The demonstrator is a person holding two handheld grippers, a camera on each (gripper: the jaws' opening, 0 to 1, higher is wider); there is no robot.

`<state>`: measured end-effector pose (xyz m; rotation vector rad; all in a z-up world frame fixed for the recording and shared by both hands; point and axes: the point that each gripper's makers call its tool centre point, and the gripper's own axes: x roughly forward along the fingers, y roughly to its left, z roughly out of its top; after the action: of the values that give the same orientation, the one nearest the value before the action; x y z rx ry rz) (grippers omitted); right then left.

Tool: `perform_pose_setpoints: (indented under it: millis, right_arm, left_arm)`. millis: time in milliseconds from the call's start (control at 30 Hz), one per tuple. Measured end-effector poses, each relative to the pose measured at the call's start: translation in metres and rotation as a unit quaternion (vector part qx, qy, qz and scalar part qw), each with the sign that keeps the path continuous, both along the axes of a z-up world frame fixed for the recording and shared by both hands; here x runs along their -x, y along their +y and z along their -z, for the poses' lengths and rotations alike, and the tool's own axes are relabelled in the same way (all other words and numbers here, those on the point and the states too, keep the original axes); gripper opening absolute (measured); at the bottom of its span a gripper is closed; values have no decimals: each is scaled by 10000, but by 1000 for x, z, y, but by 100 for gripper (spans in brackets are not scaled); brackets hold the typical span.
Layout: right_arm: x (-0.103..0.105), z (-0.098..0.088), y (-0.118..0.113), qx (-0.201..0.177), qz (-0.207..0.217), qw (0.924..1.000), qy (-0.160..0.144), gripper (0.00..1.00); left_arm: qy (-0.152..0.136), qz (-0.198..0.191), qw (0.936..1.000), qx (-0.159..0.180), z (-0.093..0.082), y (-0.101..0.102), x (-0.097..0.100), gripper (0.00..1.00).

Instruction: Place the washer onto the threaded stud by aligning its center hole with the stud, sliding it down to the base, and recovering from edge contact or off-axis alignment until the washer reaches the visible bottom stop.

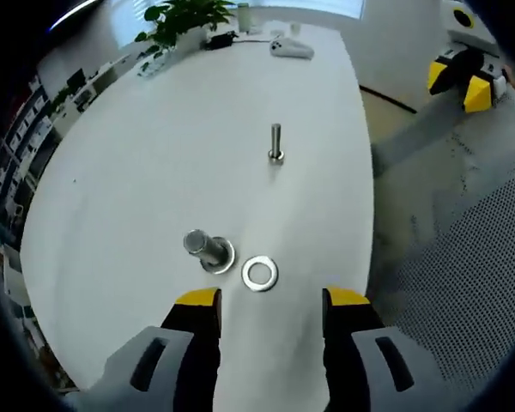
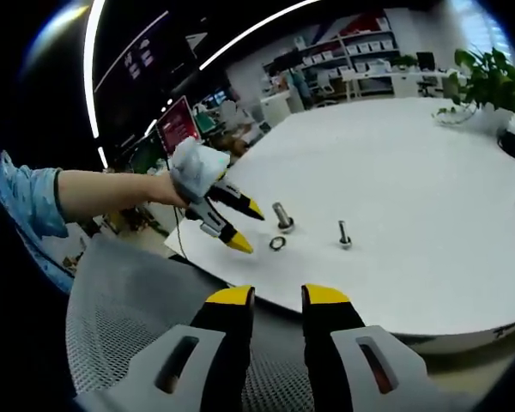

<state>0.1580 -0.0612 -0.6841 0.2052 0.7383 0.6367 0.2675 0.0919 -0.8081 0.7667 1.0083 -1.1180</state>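
Note:
A flat steel washer (image 1: 259, 273) lies on the white table (image 1: 154, 154), just ahead of my open left gripper (image 1: 271, 300), between the lines of its jaws. To the washer's left a thick threaded stud (image 1: 208, 249) stands upright on its wide round base. A thinner stud (image 1: 275, 144) stands farther back. The right gripper view looks from off the table at the washer (image 2: 277, 243), thick stud (image 2: 282, 216) and thin stud (image 2: 344, 234). There the left gripper (image 2: 247, 227), in a gloved hand, hovers by the washer. My right gripper (image 2: 278, 296) is open, holds nothing and hangs over a mesh chair.
A potted plant (image 1: 184, 17), a cable and a white device (image 1: 290, 49) sit at the table's far end. A grey mesh chair (image 1: 463, 257) stands beside the table edge, and the right gripper (image 1: 463, 77) hangs above it. Desks and shelves fill the room behind.

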Motion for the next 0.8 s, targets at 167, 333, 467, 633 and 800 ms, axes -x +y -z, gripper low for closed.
perform_pose_setpoints:
  millis: [167,333,467,633,800]
  right_arm:
    - [0,1,1,14,-40,10000,18,25]
    - [1,1,2,52,-118,9999,6,24]
    - [1,2,2,54,-128,9999,24,24]
    - [0,2,1,34,-82,10000,23,24]
    - [0,2,1,35,-78,10000,31,24]
  left_arm:
    - [132,-38,9999,-103,14,-7,-6,41]
    - [293,31,9994,-204,24,-10,-2,30]
    - [213,163,9994,-238,27,-14,-3,29]
    - [197,251,9989,-346,31,-15,-4,30]
    - [91,467,9979,-446,30,-17,-4,28]
